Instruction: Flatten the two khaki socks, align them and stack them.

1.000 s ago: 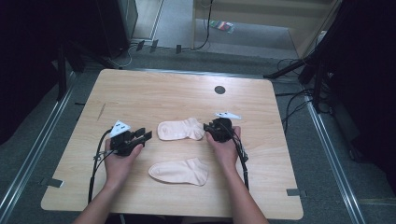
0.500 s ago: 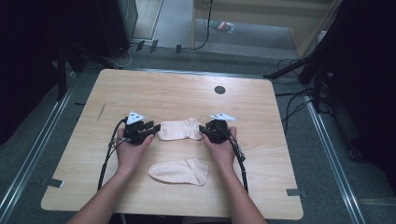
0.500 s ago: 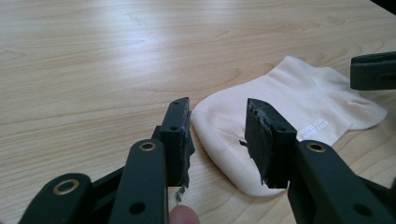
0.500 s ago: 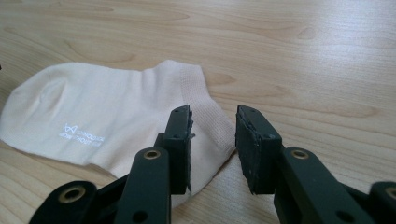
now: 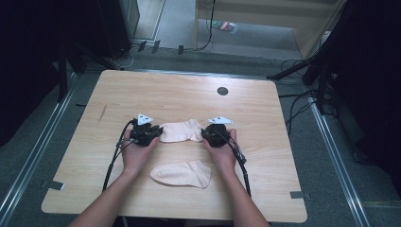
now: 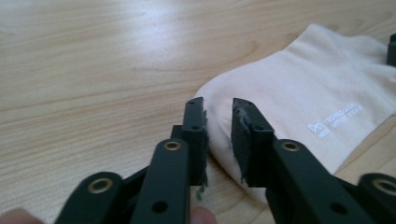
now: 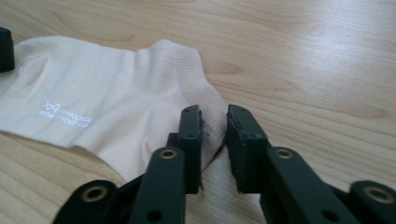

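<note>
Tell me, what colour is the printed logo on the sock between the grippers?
White, on the pale cream sock; clearest in the right gripper view.

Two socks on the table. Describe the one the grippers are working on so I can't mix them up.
On the wooden table, find the two hands; the far sock lies stretched between the left gripper and right gripper. The near sock lies apart, closer to the person, with no gripper on it.
</note>
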Tool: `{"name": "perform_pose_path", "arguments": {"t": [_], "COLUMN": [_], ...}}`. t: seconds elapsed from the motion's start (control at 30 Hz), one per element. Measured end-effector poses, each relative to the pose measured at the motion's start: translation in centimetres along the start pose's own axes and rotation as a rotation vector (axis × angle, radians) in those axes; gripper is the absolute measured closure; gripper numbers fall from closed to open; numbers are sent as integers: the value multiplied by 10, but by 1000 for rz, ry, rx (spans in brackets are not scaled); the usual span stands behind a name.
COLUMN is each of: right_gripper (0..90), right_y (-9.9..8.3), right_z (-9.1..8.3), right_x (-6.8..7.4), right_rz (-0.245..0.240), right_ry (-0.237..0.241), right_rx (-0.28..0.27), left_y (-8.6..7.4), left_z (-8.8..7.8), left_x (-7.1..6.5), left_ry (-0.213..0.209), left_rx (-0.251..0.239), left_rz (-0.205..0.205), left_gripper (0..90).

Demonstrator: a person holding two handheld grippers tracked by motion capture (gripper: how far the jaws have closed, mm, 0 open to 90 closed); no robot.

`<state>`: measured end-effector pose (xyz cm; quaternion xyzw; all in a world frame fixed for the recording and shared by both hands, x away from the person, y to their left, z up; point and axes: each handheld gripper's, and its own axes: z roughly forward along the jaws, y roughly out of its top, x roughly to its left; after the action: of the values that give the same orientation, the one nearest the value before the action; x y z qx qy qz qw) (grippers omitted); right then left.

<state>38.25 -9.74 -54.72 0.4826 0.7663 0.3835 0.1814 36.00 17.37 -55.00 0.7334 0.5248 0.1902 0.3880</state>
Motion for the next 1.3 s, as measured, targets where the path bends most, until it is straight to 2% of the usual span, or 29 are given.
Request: {"name": "perform_pose_path", "arguments": {"t": [0.07,0.17,0.2,0.23,0.3,0.37,0.43,0.47,0.5,0.53,0.57,0.6,0.63,0.67,0.7,0.73,0.77,0.8,0.9,0.93,0.97,1.07,1.17,1.23,1.3], "right_gripper": [863,893,899,900,900,900,900,900,900,900,900,888,888,865,717,717,702,666,642,620,613,595,628,679,787], "right_y": [-1,0,0,0,-1,-1,-3,-4,-4,-4,-4,-5,-5,-5,-4,-4,-3,-2,-1,0,0,-2,-6,-7,-8], "right_z": [0,-1,-2,-3,-6,-8,-12,-12,-12,-11,-11,-11,-11,-12,-15,-15,-16,-19,-20,-17,-16,-9,-6,-6,-7], "right_x": [3,5,3,1,-8,-12,-22,-22,-20,-17,-17,-8,-8,-6,-9,-9,-11,-14,-16,-16,-15,-10,-8,-6,-4], "right_rz": [-15,-5,11,25,80,97,147,148,146,132,132,66,66,60,114,114,126,140,143,135,130,94,78,74,59], "right_ry": [6,-4,-14,-17,-30,-36,-62,-58,-52,-4,-4,23,23,14,37,37,45,61,61,74,77,65,53,43,17], "right_rx": [4,16,18,18,15,19,21,22,24,27,27,25,25,19,-12,-12,-17,-47,-61,-58,-52,-28,-19,-23,-23], "left_y": [0,0,-1,0,0,0,0,0,-1,-1,-1,-1,-1,0,2,2,3,5,5,4,3,1,0,-1,-1], "left_z": [0,-1,-2,-4,-6,-7,-7,-6,-5,-4,-4,-4,-4,-5,-6,-6,-9,-12,-11,-9,-7,-2,-1,-1,-1], "left_x": [0,0,1,3,7,9,10,9,7,4,4,1,1,2,3,3,5,8,9,8,8,6,4,4,4], "left_ry": [-3,-5,15,19,40,50,68,47,7,9,9,-23,-23,-35,-24,-24,-28,-39,-53,-47,-52,-52,-43,-35,-35], "left_rx": [11,17,21,28,36,36,30,28,26,20,20,11,11,-6,-31,-31,-47,-60,-55,-32,-19,4,14,17,19], "left_rz": [0,17,36,45,55,62,74,68,65,73,73,55,55,41,25,25,4,-38,-58,-55,-69,-56,-42,-23,-19], "left_gripper": [842,892,897,900,900,900,900,900,900,900,900,882,842,842,600,589,589,590,630,646,654,660,691,724,773]}}
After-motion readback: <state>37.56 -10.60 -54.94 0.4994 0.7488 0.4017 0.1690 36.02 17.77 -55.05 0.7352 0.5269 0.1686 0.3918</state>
